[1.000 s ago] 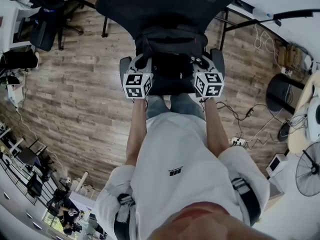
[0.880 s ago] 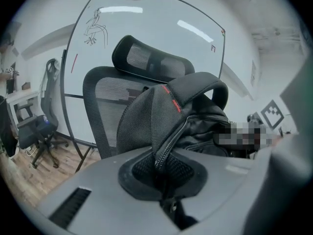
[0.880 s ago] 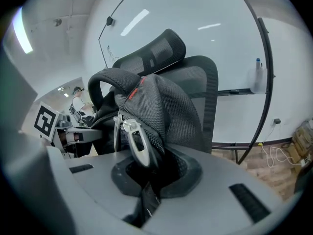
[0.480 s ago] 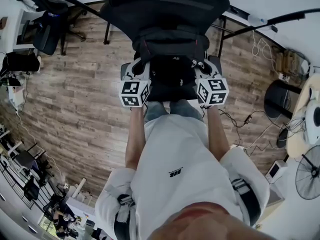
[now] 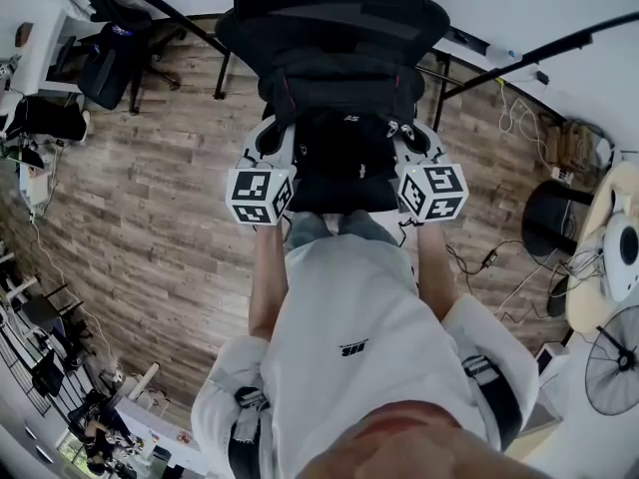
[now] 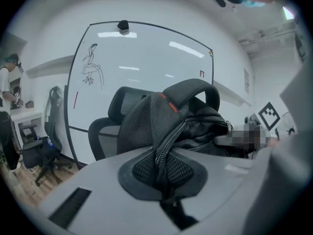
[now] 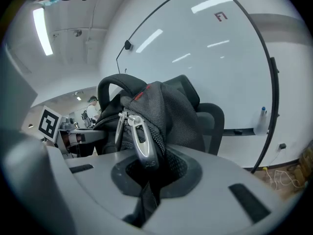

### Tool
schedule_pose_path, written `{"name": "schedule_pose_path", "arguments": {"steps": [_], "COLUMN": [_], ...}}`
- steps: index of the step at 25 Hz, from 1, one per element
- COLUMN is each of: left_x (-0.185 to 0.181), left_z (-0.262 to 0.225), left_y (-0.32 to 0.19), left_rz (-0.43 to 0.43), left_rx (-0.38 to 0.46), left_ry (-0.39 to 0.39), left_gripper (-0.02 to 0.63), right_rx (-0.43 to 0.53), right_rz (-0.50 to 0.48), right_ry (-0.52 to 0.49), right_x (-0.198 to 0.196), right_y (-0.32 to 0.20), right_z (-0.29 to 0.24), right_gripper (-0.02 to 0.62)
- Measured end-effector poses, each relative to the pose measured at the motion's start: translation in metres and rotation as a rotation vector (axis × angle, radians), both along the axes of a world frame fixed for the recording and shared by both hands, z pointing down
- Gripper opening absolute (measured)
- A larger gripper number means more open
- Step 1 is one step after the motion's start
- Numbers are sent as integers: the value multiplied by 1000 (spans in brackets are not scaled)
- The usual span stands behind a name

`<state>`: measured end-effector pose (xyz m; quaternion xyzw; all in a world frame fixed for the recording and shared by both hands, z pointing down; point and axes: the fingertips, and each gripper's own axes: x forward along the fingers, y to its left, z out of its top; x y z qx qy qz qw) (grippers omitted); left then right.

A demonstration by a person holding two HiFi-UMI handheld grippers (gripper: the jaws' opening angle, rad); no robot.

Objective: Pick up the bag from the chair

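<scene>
A black backpack (image 5: 344,118) hangs between my two grippers in front of the black office chair (image 5: 334,18), seemingly clear of its seat. My left gripper (image 5: 283,140) is shut on the bag's left mesh shoulder strap (image 6: 161,131). My right gripper (image 5: 402,138) is shut on the right strap (image 7: 164,126), with silver zipper pulls (image 7: 139,141) hanging by its jaws. In both gripper views the bag's top handle (image 6: 195,89) arches above, and the chair back (image 7: 208,121) stands behind it.
Behind the chair stands a whiteboard (image 6: 142,62) on a black frame. Another chair (image 5: 110,48) with a dark bag is at the far left. Cables (image 5: 489,257), a black stool (image 5: 559,193) and a fan (image 5: 611,362) sit on the wood floor at right.
Both grippers have risen together, lifting the backpack by its straps up off the seat; their marker cubes now appear larger and nearer the head camera.
</scene>
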<state>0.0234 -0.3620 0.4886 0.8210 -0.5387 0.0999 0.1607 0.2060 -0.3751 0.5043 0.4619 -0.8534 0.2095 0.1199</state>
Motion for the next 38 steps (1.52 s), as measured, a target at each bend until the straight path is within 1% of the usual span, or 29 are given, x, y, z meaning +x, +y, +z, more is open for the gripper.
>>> {"name": "schedule_pose_path", "arguments": {"steps": [9,13,18,23,28,38], "left_x": [1,0,-2,-6,-10,-4], "left_z": [-75,-100,-122,-133,-135,-131], "left_y": [15,23,35,62,97,185], "left_rz": [-16,-5,18,37,68,94], "left_rx": [95,138,164,185,188,180], "left_ry": [14,20,25,23,32,42], "left_gripper": [15,15,15,15,16,16], "right_rx": [122,174,211,232,230,217], "right_rz": [-33,-32,-16,5,39,72], "right_ry": [-1,-7,-10,-2,7,21], "right_x": [2,1,0,-4,-7,-1], "right_y": [7,15,29,58,98,193], "right_z": [-75,-103,-125,-136,-137,-133], "right_gripper": [8,8,8,8,8,8]}}
